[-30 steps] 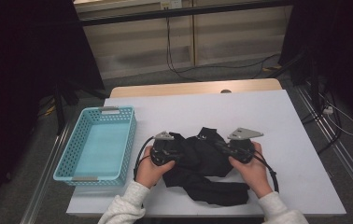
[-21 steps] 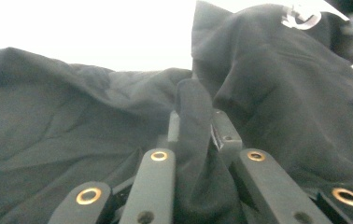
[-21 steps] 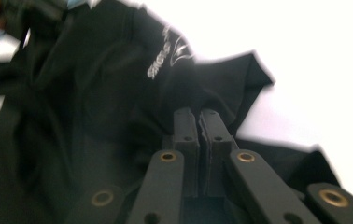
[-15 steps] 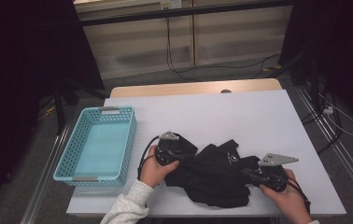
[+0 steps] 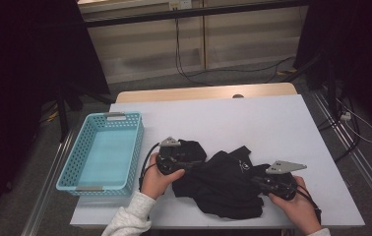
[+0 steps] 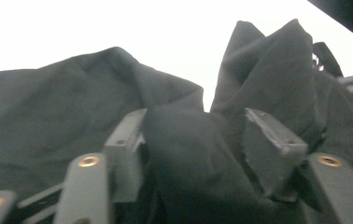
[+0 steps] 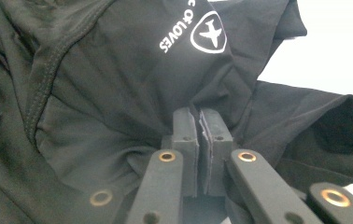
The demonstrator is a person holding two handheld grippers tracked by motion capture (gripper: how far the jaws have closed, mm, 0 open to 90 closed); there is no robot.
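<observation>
On the white counter (image 5: 272, 123), a crumpled black fabric shirt (image 5: 223, 184) lies beside a turquoise plastic basket (image 5: 100, 155). The right gripper (image 7: 200, 126) pinches its cloth; the left gripper (image 6: 193, 140), jaws just spreading, seemingly straddles a loose fold.

1. In the right gripper view, the white print (image 7: 191, 35) on the black shirt (image 7: 118, 93) is cut off by the top edge; its first letters cannot be read.
2. In the left gripper view, a fold of the shirt hides the inner faces of the left gripper (image 6: 198, 140).
3. In the high view, the shirt's print (image 5: 243, 166) is too small to read.
4. The person's forearms leave the bottom edge.
</observation>
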